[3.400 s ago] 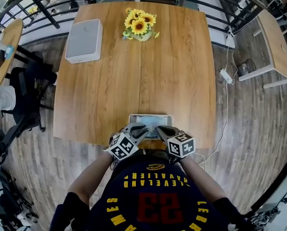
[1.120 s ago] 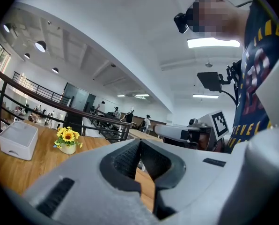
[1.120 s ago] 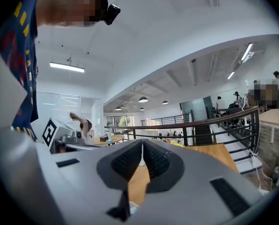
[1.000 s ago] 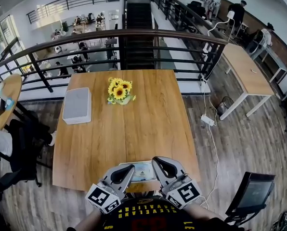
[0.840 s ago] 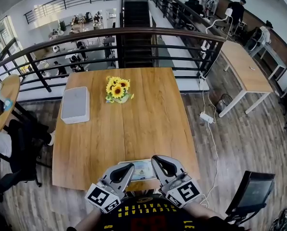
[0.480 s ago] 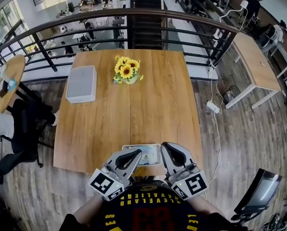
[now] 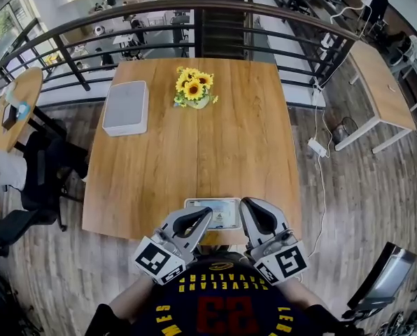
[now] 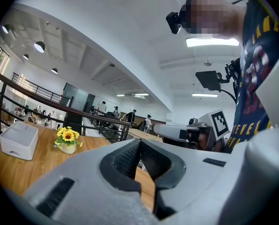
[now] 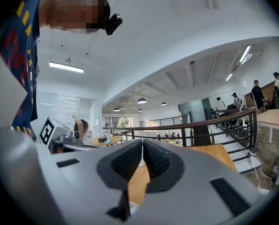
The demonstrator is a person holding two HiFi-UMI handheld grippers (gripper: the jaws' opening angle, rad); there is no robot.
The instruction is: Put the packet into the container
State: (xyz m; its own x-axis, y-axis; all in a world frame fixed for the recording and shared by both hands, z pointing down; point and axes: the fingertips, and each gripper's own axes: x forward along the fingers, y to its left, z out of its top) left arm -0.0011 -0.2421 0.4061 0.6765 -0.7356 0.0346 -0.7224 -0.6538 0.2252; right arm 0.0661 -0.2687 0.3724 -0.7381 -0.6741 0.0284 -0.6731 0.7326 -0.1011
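Note:
A flat pale packet (image 7: pixel 215 213) with blue-green print lies on the wooden table (image 7: pixel 194 152), at its near edge. The white lidded container (image 7: pixel 126 107) stands at the far left corner and also shows in the left gripper view (image 8: pixel 18 139). My left gripper (image 7: pixel 207 213) hovers at the packet's left end, jaws shut with nothing between them (image 8: pixel 139 142). At the packet's right end my right gripper (image 7: pixel 244 203) is held, shut and empty too (image 9: pixel 142 142). Both point up and away from the tabletop.
A small vase of sunflowers (image 7: pixel 194 89) stands at the far middle of the table. A dark railing (image 7: pixel 194 9) runs behind the table. Other tables (image 7: pixel 380 82) and chairs (image 7: pixel 44 180) stand on the wood floor around it, with a cable (image 7: pixel 320 152) at the right.
The head view has tilted, so the table sits differently in frame. Both grippers stay shut by the packet, held nearer the camera than a few seconds ago. The packet has not moved.

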